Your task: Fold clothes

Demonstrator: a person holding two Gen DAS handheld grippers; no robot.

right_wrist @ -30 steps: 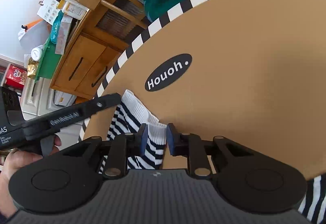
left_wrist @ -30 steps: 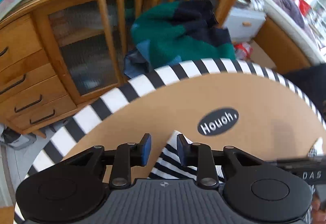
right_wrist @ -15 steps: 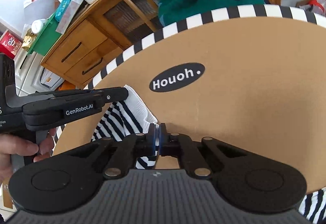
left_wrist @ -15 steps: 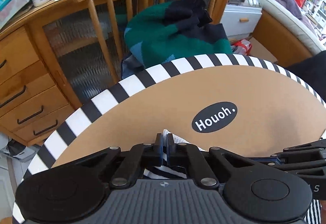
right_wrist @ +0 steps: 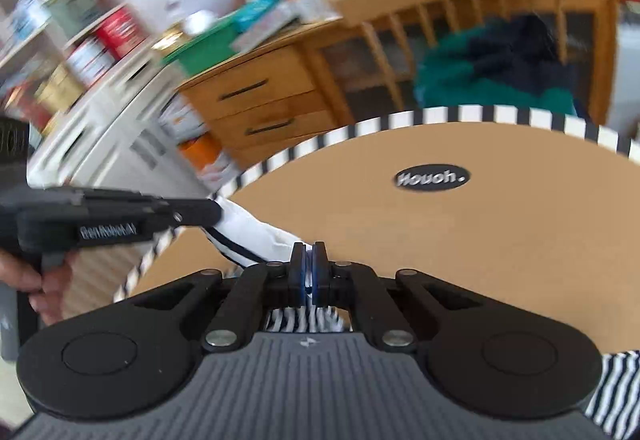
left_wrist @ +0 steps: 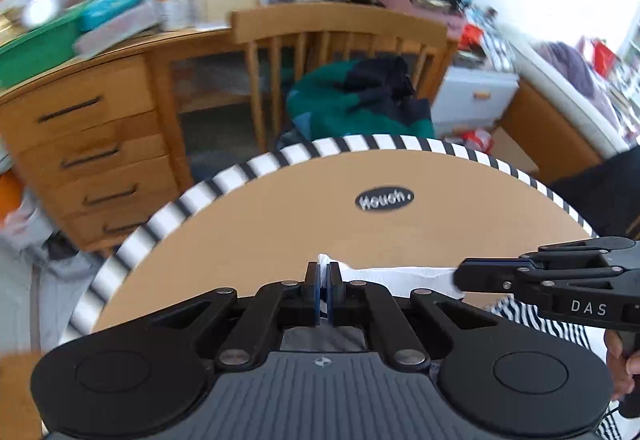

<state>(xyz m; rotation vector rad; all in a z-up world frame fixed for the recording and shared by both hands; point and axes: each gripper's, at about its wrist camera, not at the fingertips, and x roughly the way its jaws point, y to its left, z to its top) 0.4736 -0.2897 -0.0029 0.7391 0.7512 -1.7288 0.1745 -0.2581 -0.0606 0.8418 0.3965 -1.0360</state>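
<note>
Both grippers are clamped on the same striped garment [left_wrist: 404, 276] above the round table [left_wrist: 280, 240], a tan top with a black-and-white striped rim. The left gripper [left_wrist: 323, 286] has its jaws pressed together on a white edge of the cloth, and that edge runs as a taut white band to the right gripper [left_wrist: 460, 276], which pinches its other end over the near side of the table. In the right wrist view the right gripper [right_wrist: 308, 272] likewise bites the white hem, with navy-and-white stripes showing beneath the fingers, and the left gripper [right_wrist: 212, 211] holds the far corner near the table's left rim. The rest of the garment hangs below the near rim, though how much touches the top is hard to tell. A black oval label [left_wrist: 384, 199] sits toward the table's far side. Beyond the far rim stands a wooden chair [left_wrist: 340, 27] with a green and navy pile of clothes [left_wrist: 352, 107] on its seat.
</note>
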